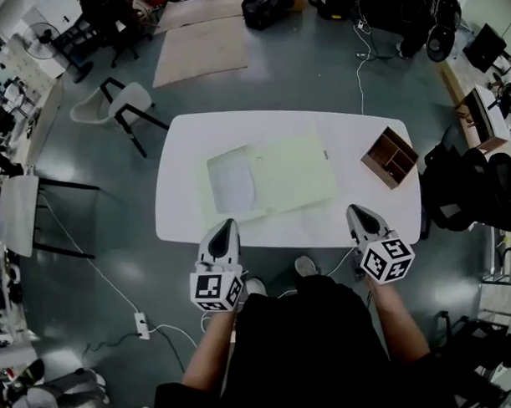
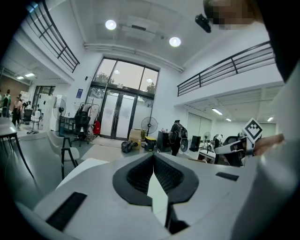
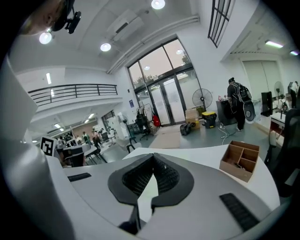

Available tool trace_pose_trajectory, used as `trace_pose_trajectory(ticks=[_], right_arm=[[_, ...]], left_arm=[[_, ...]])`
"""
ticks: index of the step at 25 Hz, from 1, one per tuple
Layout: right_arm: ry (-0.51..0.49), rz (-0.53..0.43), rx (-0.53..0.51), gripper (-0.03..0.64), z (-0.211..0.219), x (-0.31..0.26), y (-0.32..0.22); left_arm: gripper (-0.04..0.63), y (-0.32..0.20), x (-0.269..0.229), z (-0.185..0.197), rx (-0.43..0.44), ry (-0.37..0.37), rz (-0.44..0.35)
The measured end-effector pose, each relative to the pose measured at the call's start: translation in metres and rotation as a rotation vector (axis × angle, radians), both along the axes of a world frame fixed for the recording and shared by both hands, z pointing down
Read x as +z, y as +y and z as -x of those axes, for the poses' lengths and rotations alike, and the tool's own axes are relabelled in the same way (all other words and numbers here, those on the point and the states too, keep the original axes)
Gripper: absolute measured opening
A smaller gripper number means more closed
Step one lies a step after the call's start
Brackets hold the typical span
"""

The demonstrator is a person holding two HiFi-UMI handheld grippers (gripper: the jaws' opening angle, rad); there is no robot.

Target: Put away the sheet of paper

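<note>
Paper (image 1: 232, 181) lies on open folder (image 1: 296, 172) mid-table (image 1: 364, 212), left gripper (image 1: 227, 224) and right gripper (image 1: 357, 210) both clenched empty at lower frame, so next move likely closing folder over it.

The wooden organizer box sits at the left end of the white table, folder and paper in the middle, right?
No: the wooden organizer box sits at the right end of the white table, as the head view shows; the folder and paper are in the middle.
</note>
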State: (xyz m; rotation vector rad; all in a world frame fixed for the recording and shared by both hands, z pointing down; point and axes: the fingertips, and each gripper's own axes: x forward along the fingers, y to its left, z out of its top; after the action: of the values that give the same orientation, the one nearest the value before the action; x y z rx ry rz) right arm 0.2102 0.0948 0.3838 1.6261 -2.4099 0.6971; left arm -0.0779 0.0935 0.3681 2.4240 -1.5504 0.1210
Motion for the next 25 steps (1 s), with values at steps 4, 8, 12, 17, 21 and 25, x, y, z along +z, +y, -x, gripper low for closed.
trace_pose_trajectory(ticks=[4, 8, 12, 17, 21, 25], right_arm=[[0.010, -0.033, 0.019, -0.002, 0.027, -0.012, 0.008], [0.043, -0.071, 0.036, -0.002, 0.036, -0.024, 0.011], [0.093, -0.093, 0.054, -0.002, 0.043, -0.031, 0.015], [0.131, -0.114, 0.073, -0.002, 0.050, -0.035, 0.024], [0.143, -0.119, 0.093, -0.002, 0.052, -0.034, 0.029], [0.146, -0.122, 0.102, -0.002, 0.055, -0.035, 0.035]], left_arm=[[0.005, -0.007, -0.014, 0.021, 0.032, -0.011, -0.036], [0.005, -0.009, -0.023, 0.032, 0.034, -0.005, -0.059], [0.005, -0.008, -0.027, 0.038, 0.054, 0.003, -0.073], [0.005, -0.006, -0.031, 0.048, 0.069, 0.010, -0.093], [0.005, -0.005, -0.031, 0.051, 0.087, 0.012, -0.103], [0.005, 0.002, -0.031, 0.050, 0.102, 0.010, -0.105]])
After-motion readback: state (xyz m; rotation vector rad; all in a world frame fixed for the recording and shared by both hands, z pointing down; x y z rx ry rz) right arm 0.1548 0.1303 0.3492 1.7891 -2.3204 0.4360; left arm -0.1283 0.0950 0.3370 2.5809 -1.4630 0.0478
